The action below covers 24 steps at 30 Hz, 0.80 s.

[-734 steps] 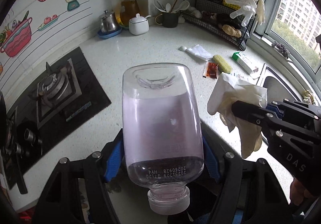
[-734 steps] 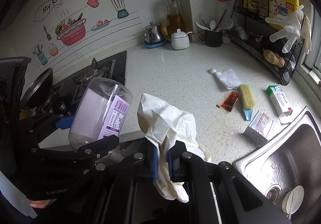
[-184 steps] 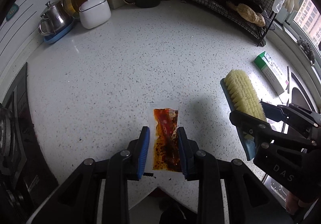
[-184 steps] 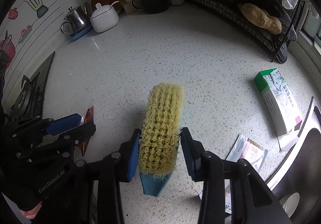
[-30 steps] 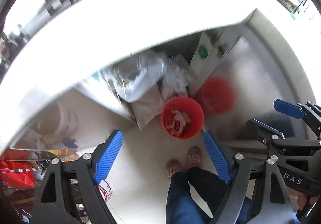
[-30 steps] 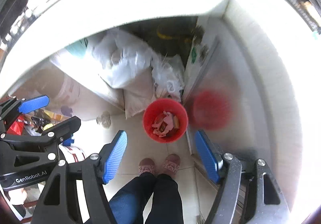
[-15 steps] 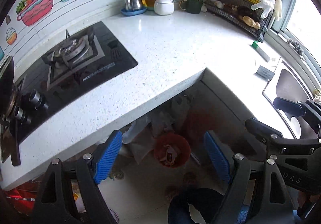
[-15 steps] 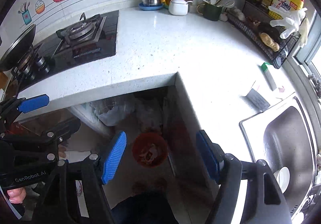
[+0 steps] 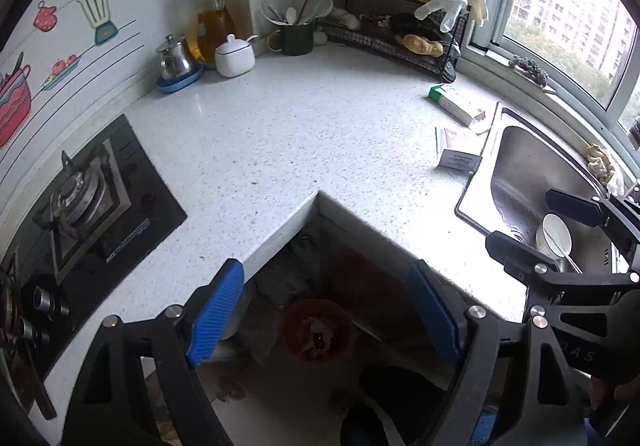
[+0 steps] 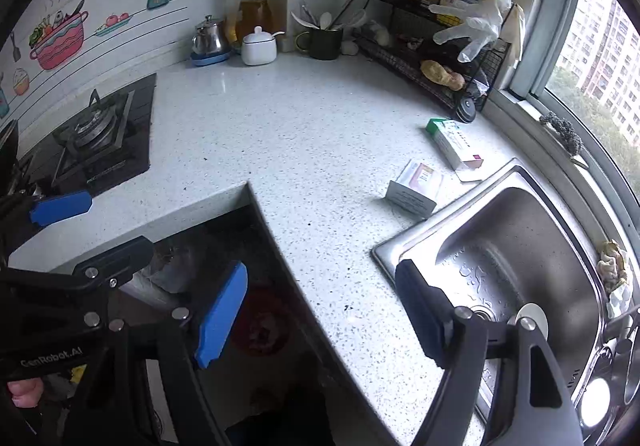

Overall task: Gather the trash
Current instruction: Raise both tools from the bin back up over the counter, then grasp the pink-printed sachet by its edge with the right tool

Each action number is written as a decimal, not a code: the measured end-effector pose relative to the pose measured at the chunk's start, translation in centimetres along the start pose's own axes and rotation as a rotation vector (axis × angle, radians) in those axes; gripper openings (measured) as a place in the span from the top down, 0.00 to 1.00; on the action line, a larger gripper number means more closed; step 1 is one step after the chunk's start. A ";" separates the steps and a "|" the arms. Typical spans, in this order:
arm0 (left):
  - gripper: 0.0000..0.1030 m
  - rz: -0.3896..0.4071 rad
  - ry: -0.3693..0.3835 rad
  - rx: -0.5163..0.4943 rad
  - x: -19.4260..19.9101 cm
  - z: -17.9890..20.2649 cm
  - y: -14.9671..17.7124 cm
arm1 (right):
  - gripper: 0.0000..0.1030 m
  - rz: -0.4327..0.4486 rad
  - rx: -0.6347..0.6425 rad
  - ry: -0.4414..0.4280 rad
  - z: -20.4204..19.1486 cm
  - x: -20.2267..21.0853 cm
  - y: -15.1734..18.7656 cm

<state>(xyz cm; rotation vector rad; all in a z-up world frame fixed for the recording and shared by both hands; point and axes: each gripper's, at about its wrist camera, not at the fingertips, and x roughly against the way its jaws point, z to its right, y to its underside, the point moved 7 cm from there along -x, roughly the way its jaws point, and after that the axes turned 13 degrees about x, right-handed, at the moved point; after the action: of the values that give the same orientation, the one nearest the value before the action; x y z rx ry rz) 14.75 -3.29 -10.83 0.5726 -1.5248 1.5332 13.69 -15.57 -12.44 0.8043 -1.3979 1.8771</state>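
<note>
Both my grippers were empty here. My left gripper (image 9: 324, 312) was spread wide with nothing between the pads, and my right gripper (image 10: 320, 310) had just been opening further, also with nothing in it. That fits hands freed up for the next grab.

The red bin (image 9: 317, 329) sat on the floor under the corner of the tabletop (image 9: 280, 134), straight below my left gripper. It looked like it had scraps in it, though that spot was dark so I can't swear what they were.

What's left to collect, I reckon, was on the right side of the tabletop near the sink (image 10: 516, 246): a green-and-white carton (image 10: 452, 144) lying flat on the far side, and a small white box (image 10: 416, 188) just beside the sink's rim. They lay near each other but apart, so one for each gripper seemed like the easy plan.

The kettle (image 10: 208, 36) and sugar pot (image 10: 259, 45) on the far side looked like keepers.
</note>
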 end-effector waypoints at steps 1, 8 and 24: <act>0.20 -0.002 0.008 -0.015 -0.4 0.6 -0.4 | 0.26 -0.001 -0.011 0.013 0.7 -0.1 -0.1; 0.20 -0.024 0.060 -0.118 -3.8 5.4 -4.2 | 0.24 -0.021 -0.113 0.087 5.9 -1.3 -0.6; 0.20 -0.122 0.080 -0.172 -12.3 11.2 -8.2 | 0.24 -0.145 -0.161 0.066 12.3 -7.1 -0.5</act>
<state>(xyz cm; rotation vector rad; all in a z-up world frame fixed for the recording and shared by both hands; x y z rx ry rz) 24.98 -18.24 -14.76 0.4891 -1.5149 1.3030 19.47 -28.33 -14.84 0.7361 -1.3919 1.6440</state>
